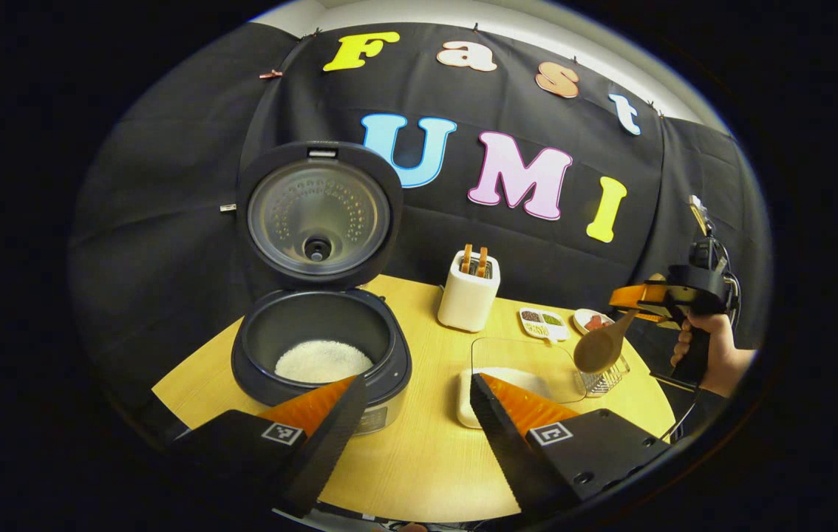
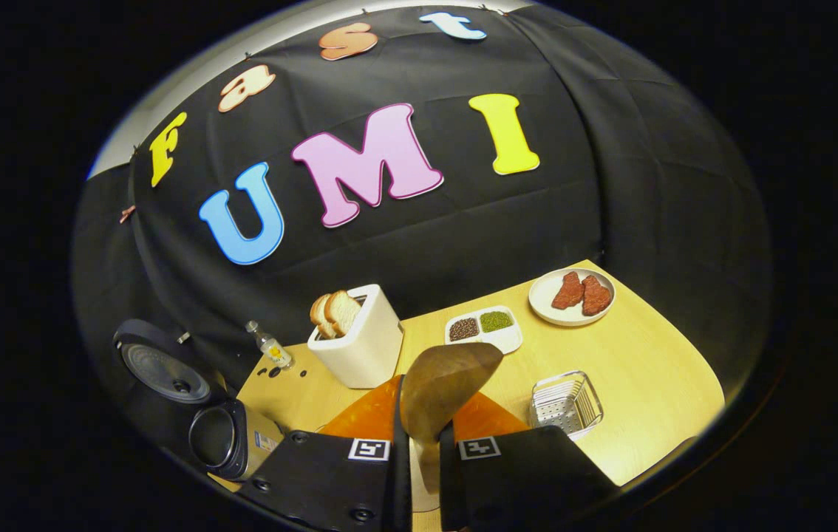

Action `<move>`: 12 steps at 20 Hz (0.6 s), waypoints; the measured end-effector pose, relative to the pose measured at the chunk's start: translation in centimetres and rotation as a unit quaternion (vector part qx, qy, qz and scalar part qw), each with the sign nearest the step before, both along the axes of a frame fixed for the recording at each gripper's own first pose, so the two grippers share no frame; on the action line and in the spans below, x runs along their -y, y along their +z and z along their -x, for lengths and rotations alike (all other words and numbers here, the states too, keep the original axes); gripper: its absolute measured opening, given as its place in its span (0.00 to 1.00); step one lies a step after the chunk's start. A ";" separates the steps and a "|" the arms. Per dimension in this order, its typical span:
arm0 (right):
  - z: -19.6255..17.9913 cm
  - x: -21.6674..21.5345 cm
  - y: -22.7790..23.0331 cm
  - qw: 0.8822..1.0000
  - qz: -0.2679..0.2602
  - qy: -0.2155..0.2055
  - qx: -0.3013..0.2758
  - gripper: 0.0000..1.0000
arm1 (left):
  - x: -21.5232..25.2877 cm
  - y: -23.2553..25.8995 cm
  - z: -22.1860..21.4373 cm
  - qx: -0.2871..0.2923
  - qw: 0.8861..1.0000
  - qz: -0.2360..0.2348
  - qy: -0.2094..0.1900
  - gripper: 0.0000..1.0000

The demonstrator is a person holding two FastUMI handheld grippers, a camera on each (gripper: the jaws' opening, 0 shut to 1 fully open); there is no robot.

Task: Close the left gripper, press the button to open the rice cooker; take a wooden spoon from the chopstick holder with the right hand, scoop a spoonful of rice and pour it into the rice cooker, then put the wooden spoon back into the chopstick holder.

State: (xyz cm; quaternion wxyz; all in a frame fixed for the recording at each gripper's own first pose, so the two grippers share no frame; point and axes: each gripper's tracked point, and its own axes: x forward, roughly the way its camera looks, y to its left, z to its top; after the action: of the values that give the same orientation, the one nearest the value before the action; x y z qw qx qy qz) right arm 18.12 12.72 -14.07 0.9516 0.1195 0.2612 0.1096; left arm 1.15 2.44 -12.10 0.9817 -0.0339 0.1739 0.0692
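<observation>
Two tongs: right tongs clenched the light, stiff wooden spoon by its handle; left tongs stood released near the rice cooker.

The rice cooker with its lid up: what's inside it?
In the left gripper view, the rice cooker holds a dark inner pot with a low mound of white rice at the bottom. The left gripper's fingertip covers the pot's near edge.

My left tool hangs spread above the counter; the rice cooker stands lid-up with rice inside; my right tool grips the wooden spoon over the wire holder.
</observation>
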 end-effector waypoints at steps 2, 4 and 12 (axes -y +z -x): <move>0.4 -1.4 -1.5 1.000 0.012 0.011 -0.007 0.19 | -1.0 -0.5 0.4 -0.003 1.000 0.001 -0.005 0.95; 0.7 -2.3 -3.5 0.999 0.035 0.024 -0.019 0.19 | -1.7 -1.5 0.7 -0.009 1.000 0.011 -0.004 0.95; 2.4 -5.3 -10.3 0.982 0.160 0.098 -0.028 0.19 | -4.4 -3.5 0.7 -0.020 0.999 0.024 -0.003 0.95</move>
State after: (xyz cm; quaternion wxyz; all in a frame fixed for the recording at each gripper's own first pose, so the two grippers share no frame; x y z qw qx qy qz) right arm 15.72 18.05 -24.36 0.9354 -0.0573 0.3122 0.1554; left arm 0.42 6.82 -15.60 0.9771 -0.0559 0.1954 0.0625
